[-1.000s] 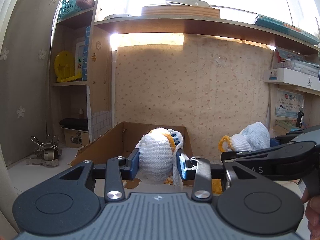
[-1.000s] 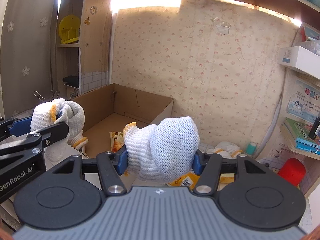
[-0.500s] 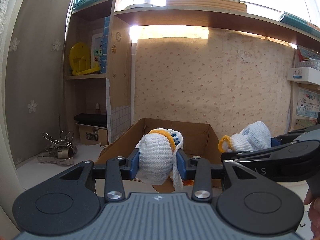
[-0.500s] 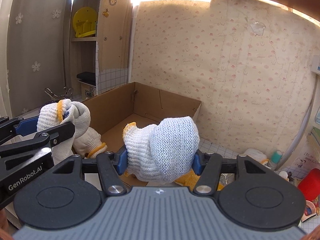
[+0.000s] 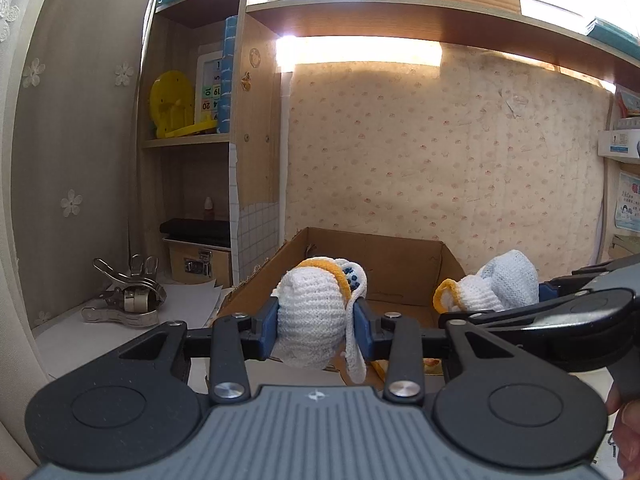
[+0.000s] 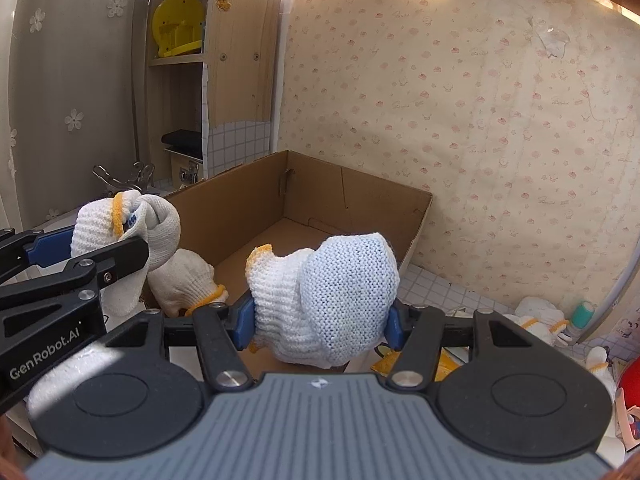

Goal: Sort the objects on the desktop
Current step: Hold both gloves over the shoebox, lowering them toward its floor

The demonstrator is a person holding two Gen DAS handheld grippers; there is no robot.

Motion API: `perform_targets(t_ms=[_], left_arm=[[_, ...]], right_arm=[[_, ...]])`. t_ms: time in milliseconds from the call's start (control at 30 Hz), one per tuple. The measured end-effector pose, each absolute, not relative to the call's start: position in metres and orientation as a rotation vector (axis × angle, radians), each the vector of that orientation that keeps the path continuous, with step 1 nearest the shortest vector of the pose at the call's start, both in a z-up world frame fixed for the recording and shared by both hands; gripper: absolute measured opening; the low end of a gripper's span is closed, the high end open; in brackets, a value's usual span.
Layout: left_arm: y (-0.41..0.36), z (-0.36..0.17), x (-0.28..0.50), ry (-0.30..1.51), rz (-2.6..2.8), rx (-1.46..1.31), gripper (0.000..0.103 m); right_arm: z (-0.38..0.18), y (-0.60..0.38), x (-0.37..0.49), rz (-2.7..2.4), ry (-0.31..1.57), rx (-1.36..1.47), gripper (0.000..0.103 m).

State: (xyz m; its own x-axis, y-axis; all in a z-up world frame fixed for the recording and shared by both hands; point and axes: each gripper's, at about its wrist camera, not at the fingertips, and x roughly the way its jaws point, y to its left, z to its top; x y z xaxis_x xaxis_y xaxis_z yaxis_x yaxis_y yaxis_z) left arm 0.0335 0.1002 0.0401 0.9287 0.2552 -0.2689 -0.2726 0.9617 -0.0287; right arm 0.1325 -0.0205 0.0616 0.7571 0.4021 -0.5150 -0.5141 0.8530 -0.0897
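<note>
Both sets of jaws are clamped on a bundled knit glove, left gripper [image 5: 314, 320] and right gripper [image 6: 320, 320], with the open cardboard box [image 6: 360, 200] just ahead and below, roughly equally near.

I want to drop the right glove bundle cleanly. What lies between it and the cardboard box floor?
In the right wrist view, nothing: the bundle in the right gripper hangs over the box's near edge, bare brown floor beyond.
</note>
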Motion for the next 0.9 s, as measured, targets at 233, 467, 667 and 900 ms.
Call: perform_targets(t_ms=[233, 467, 667, 900], left_arm=[[0.106, 0.037, 0.043, 0.278, 0.281, -0.072, 0.041], [0.109, 0.036, 0.052, 0.289, 0.288, -0.075, 0.041], [0.114, 0.033, 0.06, 0.306, 0.294, -0.082, 0.041], [0.12, 0.032, 0.073, 0.326, 0.299, -0.091, 0.041]], right_arm=[[0.058, -0.015, 0.141, 0.506, 0.516, -0.233, 0.059], [0.054, -0.01, 0.149, 0.509, 0.528, -0.241, 0.059], [0.051, -0.008, 0.157, 0.511, 0.54, -0.244, 0.059], [0.049, -0.004, 0.167, 0.508, 0.553, -0.247, 0.059]])
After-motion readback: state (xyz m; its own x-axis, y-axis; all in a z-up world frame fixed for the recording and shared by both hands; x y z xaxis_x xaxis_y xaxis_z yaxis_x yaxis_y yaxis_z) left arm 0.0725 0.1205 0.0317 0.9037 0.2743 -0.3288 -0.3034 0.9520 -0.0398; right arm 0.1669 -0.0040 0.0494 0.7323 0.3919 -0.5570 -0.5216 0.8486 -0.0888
